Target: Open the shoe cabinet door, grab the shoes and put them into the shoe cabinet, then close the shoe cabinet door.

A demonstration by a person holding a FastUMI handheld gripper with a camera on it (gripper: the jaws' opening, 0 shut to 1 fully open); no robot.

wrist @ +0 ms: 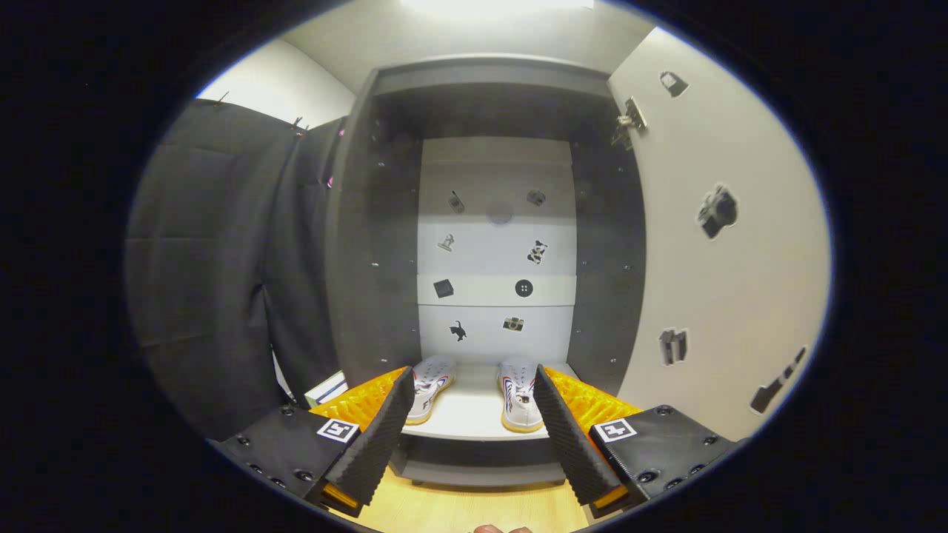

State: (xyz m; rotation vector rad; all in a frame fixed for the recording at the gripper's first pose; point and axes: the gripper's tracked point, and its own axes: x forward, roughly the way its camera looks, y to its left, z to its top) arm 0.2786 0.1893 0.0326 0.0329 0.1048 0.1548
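A: Largest item first?

B: I log one shoe cabinet, dark-walled, standing open. Its door, pale with small stickers, is swung out on the right.

A: Contents?

B: One pale shelf low inside. On it I see two white shoes, left shoe and right shoe, side by side, apart.

A: And your claw?

B: Spread wide, gripping nothing; the shoes lie just beyond its fingers, the wooden floor beneath.
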